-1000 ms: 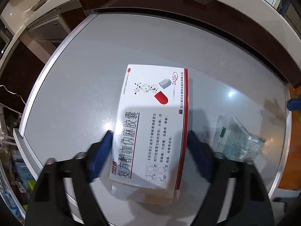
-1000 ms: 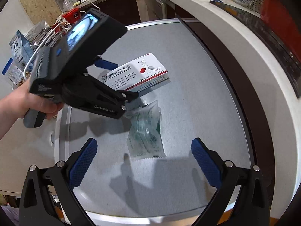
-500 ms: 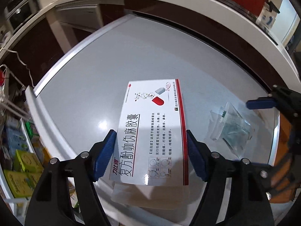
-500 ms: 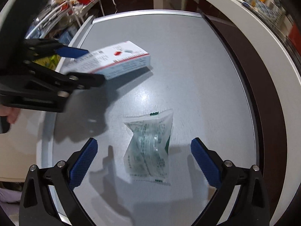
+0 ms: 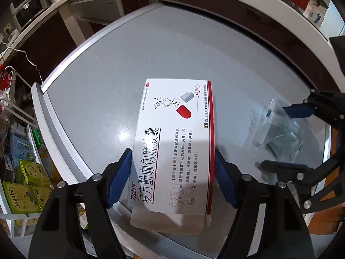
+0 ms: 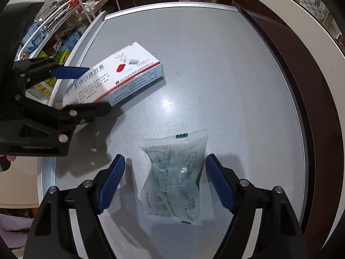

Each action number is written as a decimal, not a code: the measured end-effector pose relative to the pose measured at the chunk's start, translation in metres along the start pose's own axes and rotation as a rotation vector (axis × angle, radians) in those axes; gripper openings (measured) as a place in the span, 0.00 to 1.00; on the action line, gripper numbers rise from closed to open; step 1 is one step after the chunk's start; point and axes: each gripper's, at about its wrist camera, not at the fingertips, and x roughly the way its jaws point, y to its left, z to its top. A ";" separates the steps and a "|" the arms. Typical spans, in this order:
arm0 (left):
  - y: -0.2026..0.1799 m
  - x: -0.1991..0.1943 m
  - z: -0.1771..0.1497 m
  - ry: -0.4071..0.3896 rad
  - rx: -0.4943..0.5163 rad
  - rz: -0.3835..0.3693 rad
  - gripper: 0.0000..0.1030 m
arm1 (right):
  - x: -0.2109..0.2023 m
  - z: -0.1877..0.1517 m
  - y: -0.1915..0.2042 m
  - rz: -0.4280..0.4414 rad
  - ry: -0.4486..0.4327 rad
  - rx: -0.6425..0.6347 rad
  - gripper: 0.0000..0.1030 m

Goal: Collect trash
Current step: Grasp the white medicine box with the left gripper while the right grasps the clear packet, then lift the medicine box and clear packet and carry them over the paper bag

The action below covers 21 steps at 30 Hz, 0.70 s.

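A white medicine box [image 5: 174, 142] with a red stripe and a red capsule picture sits between the blue pads of my left gripper [image 5: 172, 177], which is shut on its sides. In the right wrist view the box [image 6: 116, 75] is tilted, its near end lifted off the grey table [image 6: 215, 64]. A clear plastic packet [image 6: 176, 174] with green print lies flat on the table. My right gripper [image 6: 165, 181] is open, its pads on either side of the packet, apart from it. The packet also shows in the left wrist view [image 5: 278, 131].
The grey table [image 5: 107, 75] has a metal rim. A shelf rack with yellow-green boxes [image 5: 23, 185] and other packages stands beyond the table's left edge. A white curved counter [image 6: 301, 32] with a dark gap runs along the far side.
My left gripper closed onto the box and tilted its near end up. My right gripper moved forward and down, so its pads now straddle the packet.
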 end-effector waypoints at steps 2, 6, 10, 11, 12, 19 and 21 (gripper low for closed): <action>-0.002 0.004 0.001 0.009 0.009 0.010 0.72 | -0.001 -0.001 0.001 -0.008 -0.006 -0.012 0.67; -0.004 0.006 0.003 0.007 0.016 0.012 0.72 | -0.005 -0.005 0.001 0.009 -0.011 -0.027 0.58; -0.003 0.002 -0.005 -0.001 0.014 -0.007 0.69 | -0.008 -0.008 -0.002 0.038 -0.012 -0.022 0.41; -0.002 0.001 -0.005 -0.001 0.011 -0.014 0.69 | -0.008 -0.008 -0.002 0.046 -0.011 -0.021 0.37; -0.002 0.001 -0.006 -0.002 0.008 -0.019 0.69 | -0.009 -0.009 -0.002 0.049 -0.012 -0.022 0.37; 0.000 -0.012 -0.007 -0.035 -0.059 -0.054 0.69 | -0.020 -0.014 -0.005 0.081 -0.031 0.004 0.37; -0.001 -0.018 -0.007 -0.049 -0.065 -0.051 0.69 | -0.027 -0.016 -0.007 0.084 -0.045 0.011 0.37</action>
